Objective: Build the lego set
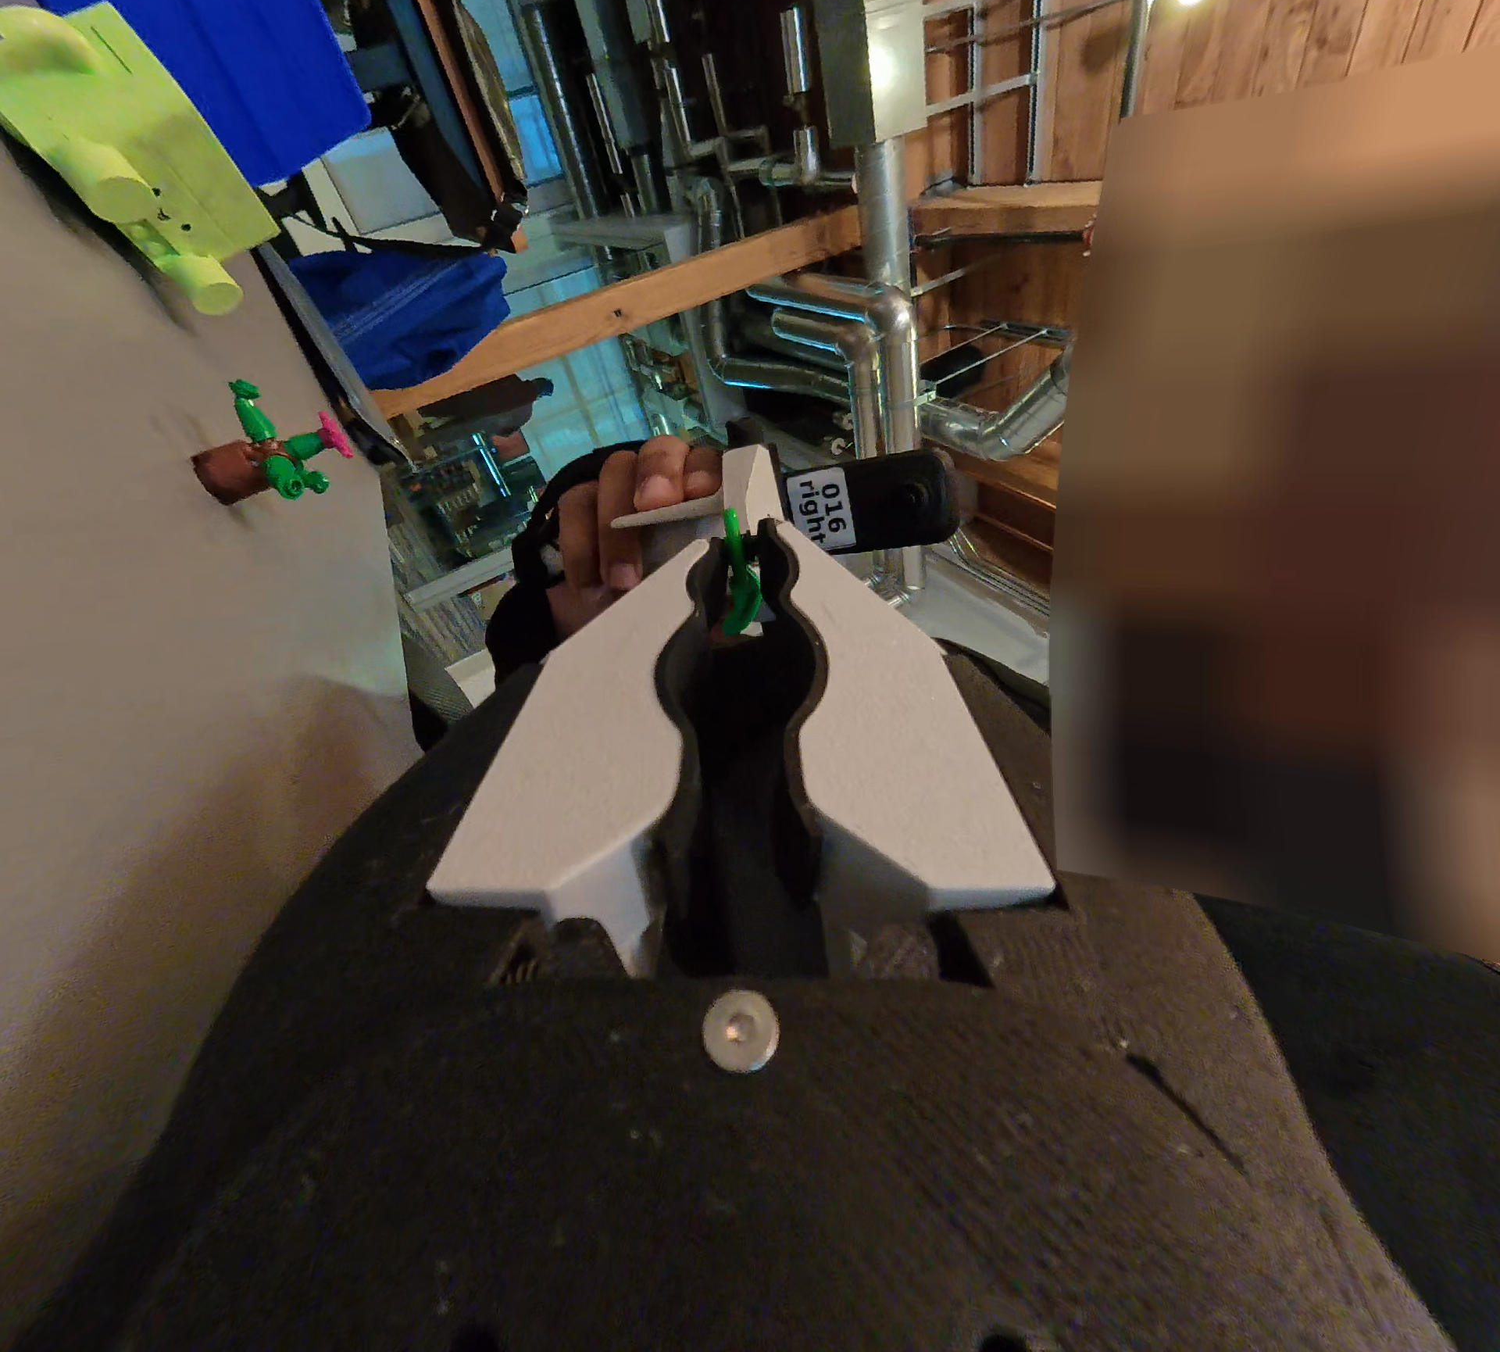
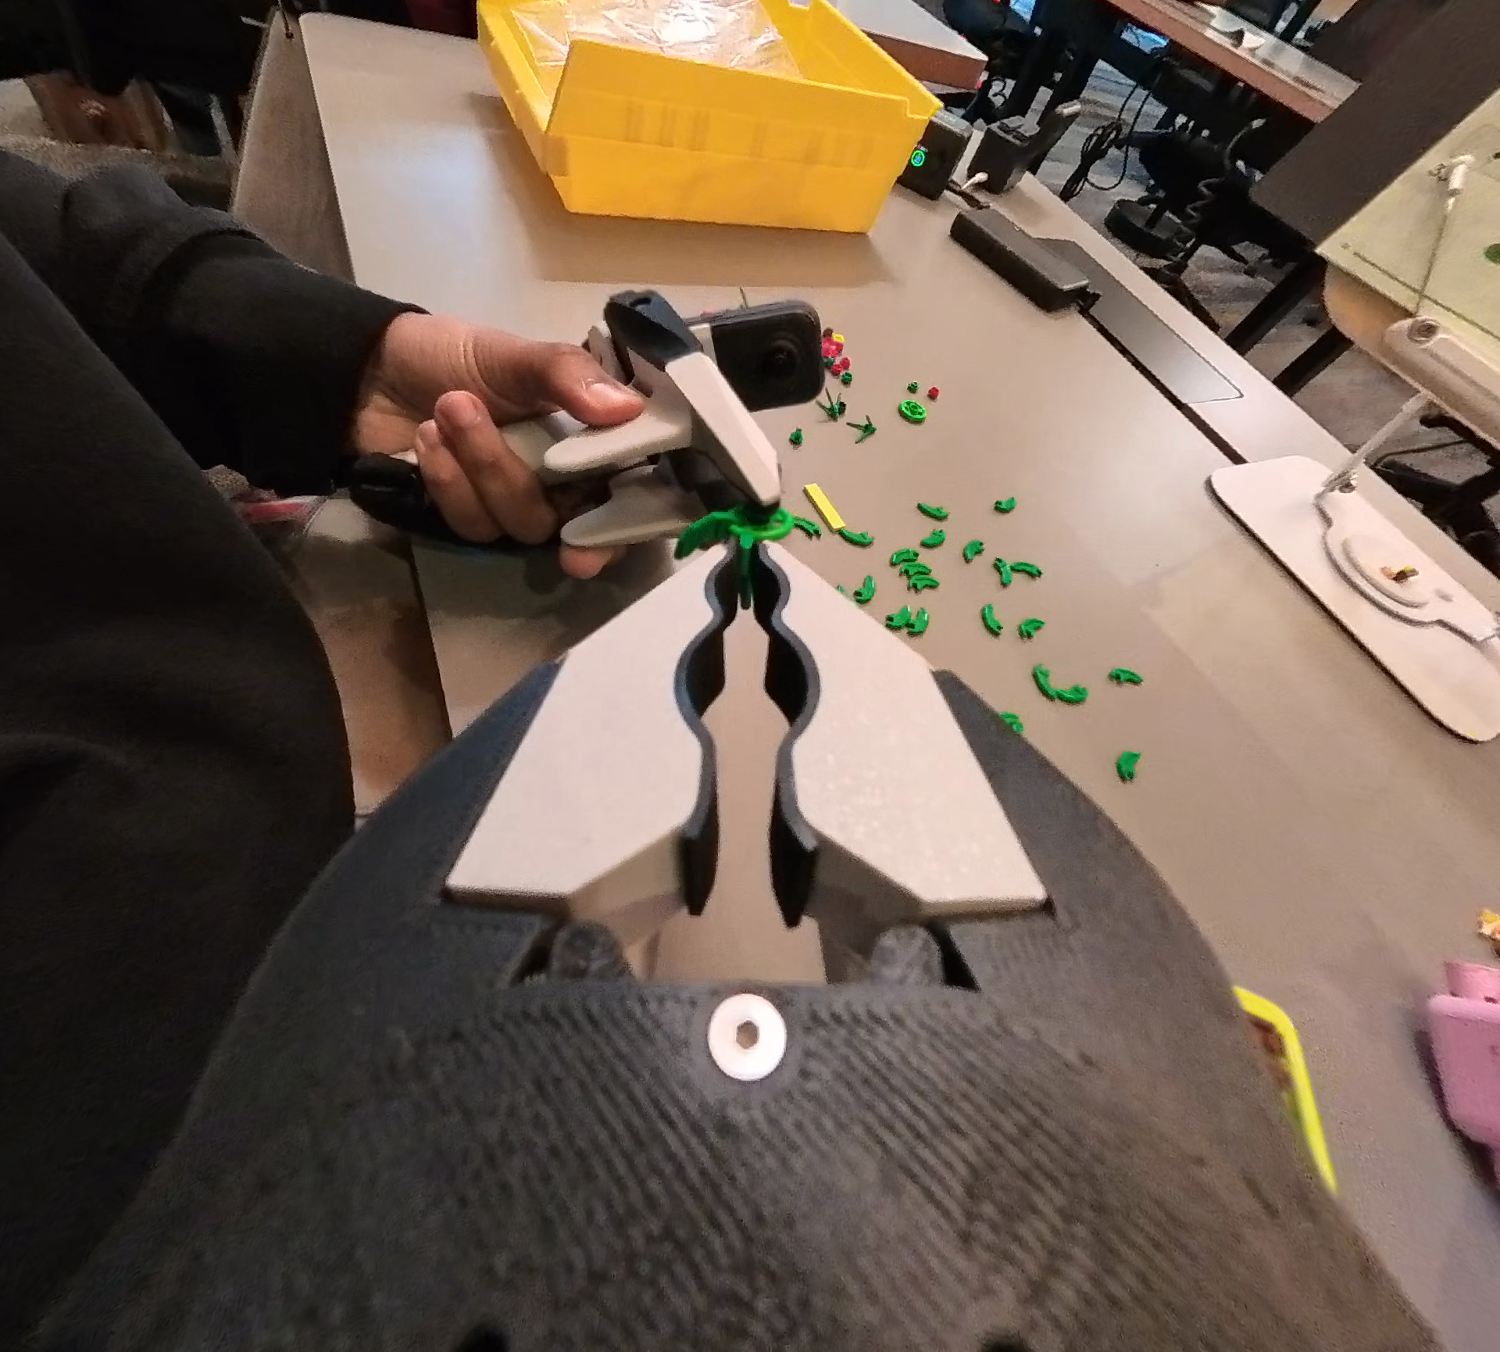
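Black, ribbed plastic of the right gripper (image 2: pixel 745 574) body fills the foreground, and its two pale grey, wedge-shaped fingers with wavy dark inner pads are nearly together, pinching a thin green stem (image 2: pixel 745 570) at their very tips. Opposite it, the left gripper (image 2: pixel 759 513), held in a bare hand (image 2: pixel 487 420) with a dark sleeve, closes its tips on the small green ring with leaf fronds (image 2: pixel 734 527) at the stem's top. Both grippers hold this sprig up above the grey counter (image 2: pixel 1055 866), between them. It is probably very light, hard, glossy plastic, so slippery and easy to flick away; the thin stem and fronds look bendable and could pop loose under a hard squeeze. Gripping the thicker ring and the lower stem, with gentle straight pressure, seems safest. Many tiny curved green leaf pieces (image 2: pixel 958 582) lie scattered on the smooth counter, with a flat yellow strip (image 2: pixel 824 505) and some red bits (image 2: pixel 836 351). A yellow bin (image 2: pixel 714 176) sits farther back. In the left view, a small built plant with a brown base and pink flower (image 1: pixel 272 448) stands on the counter, well apart.
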The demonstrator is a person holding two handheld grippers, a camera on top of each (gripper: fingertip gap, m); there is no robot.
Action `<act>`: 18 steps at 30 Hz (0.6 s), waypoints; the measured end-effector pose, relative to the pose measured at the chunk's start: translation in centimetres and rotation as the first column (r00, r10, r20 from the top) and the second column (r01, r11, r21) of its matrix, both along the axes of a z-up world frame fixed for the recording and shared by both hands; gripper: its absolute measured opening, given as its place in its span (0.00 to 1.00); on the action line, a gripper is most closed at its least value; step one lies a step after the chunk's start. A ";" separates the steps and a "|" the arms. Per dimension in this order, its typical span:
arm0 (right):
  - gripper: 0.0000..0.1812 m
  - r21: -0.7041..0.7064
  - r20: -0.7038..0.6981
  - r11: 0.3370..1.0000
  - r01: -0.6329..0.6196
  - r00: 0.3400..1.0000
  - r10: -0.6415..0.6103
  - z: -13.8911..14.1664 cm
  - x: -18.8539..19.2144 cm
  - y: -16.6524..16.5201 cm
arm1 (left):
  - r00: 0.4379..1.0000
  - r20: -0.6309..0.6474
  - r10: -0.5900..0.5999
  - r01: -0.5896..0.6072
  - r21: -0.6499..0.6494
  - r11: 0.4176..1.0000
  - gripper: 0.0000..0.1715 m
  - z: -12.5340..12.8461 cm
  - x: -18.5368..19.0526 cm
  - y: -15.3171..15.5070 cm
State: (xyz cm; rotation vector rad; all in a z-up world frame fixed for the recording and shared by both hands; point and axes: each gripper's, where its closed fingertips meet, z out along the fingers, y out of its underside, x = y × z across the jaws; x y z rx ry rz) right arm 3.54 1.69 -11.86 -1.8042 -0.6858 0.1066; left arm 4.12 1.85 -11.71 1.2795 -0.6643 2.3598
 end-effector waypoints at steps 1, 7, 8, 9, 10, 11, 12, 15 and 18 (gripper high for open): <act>0.00 -0.003 0.007 1.000 0.001 1.000 -0.001 -0.1 0.0 0.1 | 1.000 0.000 -0.006 0.006 0.005 1.000 0.05 0.0 0.0 -0.2; 0.00 -0.008 0.012 1.000 0.014 1.000 -0.014 -0.2 0.1 0.3 | 1.000 -0.006 -0.006 0.006 0.001 1.000 0.05 -0.1 0.0 -0.1; 0.00 -0.008 0.008 1.000 0.012 1.000 -0.012 -0.2 0.1 0.3 | 1.000 -0.009 -0.007 0.007 0.001 1.000 0.05 -0.1 0.0 -0.1; 0.00 -0.011 0.000 1.000 0.010 1.000 -0.010 -0.3 0.1 0.3 | 1.000 -0.013 -0.007 0.007 0.001 1.000 0.05 -0.2 0.0 -0.1; 0.00 -0.015 -0.016 1.000 0.005 1.000 -0.005 -0.3 0.1 0.3 | 1.000 -0.015 -0.010 0.010 -0.001 1.000 0.05 -0.2 0.0 -0.2; 0.00 -0.020 -0.038 1.000 -0.003 0.999 0.002 -0.3 0.1 0.3 | 1.000 -0.021 -0.012 0.012 -0.004 1.000 0.05 -0.2 0.0 -0.2; 0.00 -0.032 -0.060 0.999 -0.010 0.998 0.008 -0.4 0.2 0.2 | 0.999 -0.031 -0.013 0.013 -0.010 1.000 0.05 -0.3 0.1 -0.2; 0.00 -0.043 -0.120 0.999 -0.023 0.993 0.017 -0.5 0.4 0.2 | 0.999 -0.051 -0.015 0.012 -0.054 0.998 0.05 -0.4 0.3 -0.2; 0.00 -0.048 -0.136 0.999 -0.016 0.991 0.009 -0.7 0.6 0.3 | 0.997 -0.075 -0.011 0.005 -0.080 0.997 0.05 -0.6 0.5 -0.2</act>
